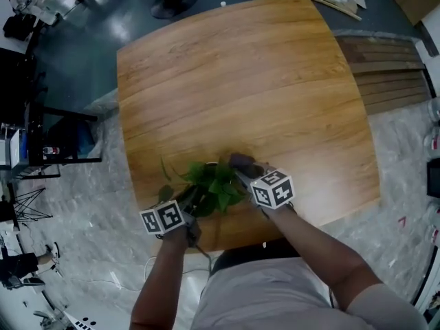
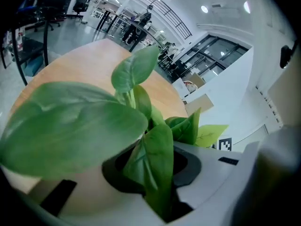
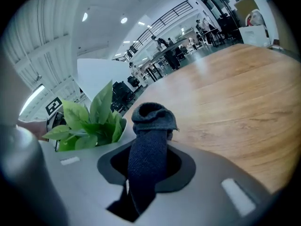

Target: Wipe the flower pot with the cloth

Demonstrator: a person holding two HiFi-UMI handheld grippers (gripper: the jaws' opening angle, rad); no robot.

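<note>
A leafy green plant (image 1: 212,183) stands near the front edge of the round wooden table (image 1: 240,81); its leaves hide most of the flower pot. In the right gripper view only a sliver of white pot rim (image 3: 123,128) shows beside the leaves (image 3: 91,121). My right gripper (image 1: 245,168) is shut on a dark grey cloth (image 3: 149,126), whose bunched end (image 1: 242,161) sticks out just right of the plant. My left gripper (image 1: 192,199) reaches into the plant from the left. In the left gripper view a leaf (image 2: 157,168) lies in its gap and nothing is pinched, so it reads as open.
The table's front edge runs right under both grippers. A chair base (image 1: 173,4) stands beyond the far edge, stacked wooden planks (image 1: 385,74) lie to the right, and a dark desk (image 1: 41,136) is on the left. The floor is pale and marbled.
</note>
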